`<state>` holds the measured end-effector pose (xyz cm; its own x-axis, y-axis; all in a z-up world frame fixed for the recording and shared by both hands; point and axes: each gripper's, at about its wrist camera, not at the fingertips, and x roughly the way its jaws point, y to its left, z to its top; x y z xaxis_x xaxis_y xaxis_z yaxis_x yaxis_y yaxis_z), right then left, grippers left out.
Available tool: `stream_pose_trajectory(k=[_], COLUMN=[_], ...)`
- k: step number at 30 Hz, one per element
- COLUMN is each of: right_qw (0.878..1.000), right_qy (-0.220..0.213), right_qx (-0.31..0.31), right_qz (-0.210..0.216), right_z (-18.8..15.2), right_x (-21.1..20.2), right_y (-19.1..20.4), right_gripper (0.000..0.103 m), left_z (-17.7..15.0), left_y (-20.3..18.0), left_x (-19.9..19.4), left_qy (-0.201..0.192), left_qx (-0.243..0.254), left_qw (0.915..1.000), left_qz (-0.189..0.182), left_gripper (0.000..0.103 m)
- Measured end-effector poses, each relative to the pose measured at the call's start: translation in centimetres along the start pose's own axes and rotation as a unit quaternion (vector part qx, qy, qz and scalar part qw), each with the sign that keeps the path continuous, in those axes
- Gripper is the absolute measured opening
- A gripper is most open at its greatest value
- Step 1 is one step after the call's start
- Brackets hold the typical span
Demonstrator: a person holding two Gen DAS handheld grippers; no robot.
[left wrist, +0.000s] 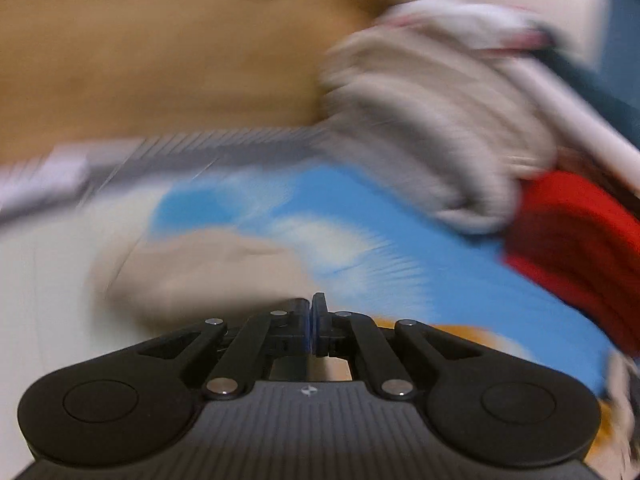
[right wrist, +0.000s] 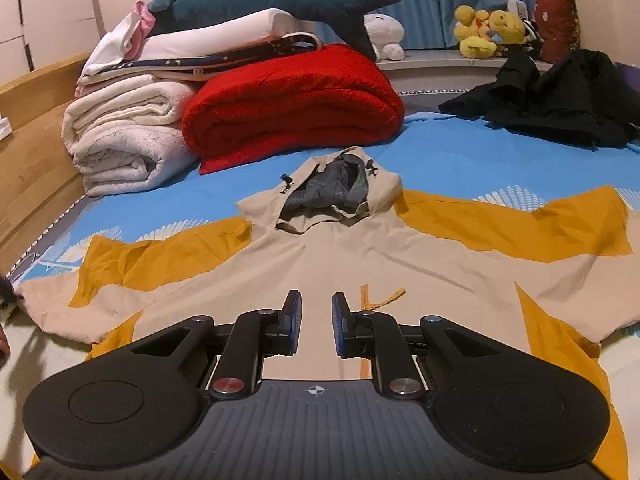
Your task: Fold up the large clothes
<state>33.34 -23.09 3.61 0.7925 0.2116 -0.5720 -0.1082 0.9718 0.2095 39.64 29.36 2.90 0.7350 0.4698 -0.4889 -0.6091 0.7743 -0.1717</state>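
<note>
A beige and mustard hooded jacket (right wrist: 360, 248) lies flat on the blue bed sheet (right wrist: 460, 148), sleeves spread left and right, hood (right wrist: 328, 188) pointing away. My right gripper (right wrist: 316, 316) is open and empty, hovering over the jacket's chest near the yellow zipper pull (right wrist: 384, 298). The left wrist view is heavily motion-blurred. My left gripper (left wrist: 311, 320) has its jaws together near the beige sleeve end (left wrist: 200, 268); I cannot tell whether cloth is pinched between them.
A rolled white blanket (right wrist: 124, 140), a folded red blanket (right wrist: 292, 100) and stacked bedding with a plush shark (right wrist: 280, 4) sit at the far left. Black clothes (right wrist: 552, 100) lie far right. A wooden bed frame (right wrist: 32, 152) runs along the left. Plush toys (right wrist: 488, 28) line the back ledge.
</note>
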Motion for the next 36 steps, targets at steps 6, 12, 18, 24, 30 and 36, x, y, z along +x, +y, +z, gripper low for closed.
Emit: stream_pose_trajectory(k=[6,12,18,24,30,36], right_qw=[0.999,0.996,0.992,0.993,0.996,0.997], right_qy=[0.014,0.028,0.017,0.019,0.043,0.077], right_qx=[0.035,0.067,0.11,0.105,0.073,0.009], right_qz=[-0.017,-0.051,-0.063,-0.056,-0.023,0.004], right_z=[0.4,0.6,1.4,1.1,0.1,-1.3], right_x=[-0.6,-1.0,-2.0,-1.5,0.9,4.5], right_y=[-1.5,-3.5,-5.4,-5.3,-3.0,0.5], right_gripper=[0.016,0.017,0.017,0.017,0.017,0.026], left_z=[-5.9,-16.8,-14.7,-13.7,-10.2,-10.4], left_y=[-17.6,-24.9,-20.5,-18.2,-16.2,-15.0], left_x=[-13.3,-20.9,-21.7,-13.6,-9.0,-6.0], left_qy=[-0.015,0.157,0.154,0.175,0.196,0.265], left_qx=[0.203,0.353,0.305,0.238,0.149,0.118], left_qw=[0.9435,0.838,0.8696,0.9291,0.9536,0.9463], left_qz=[-0.261,-0.385,-0.356,-0.223,-0.174,-0.143], left_gripper=[0.001,0.021,0.045,0.039,0.038,0.038])
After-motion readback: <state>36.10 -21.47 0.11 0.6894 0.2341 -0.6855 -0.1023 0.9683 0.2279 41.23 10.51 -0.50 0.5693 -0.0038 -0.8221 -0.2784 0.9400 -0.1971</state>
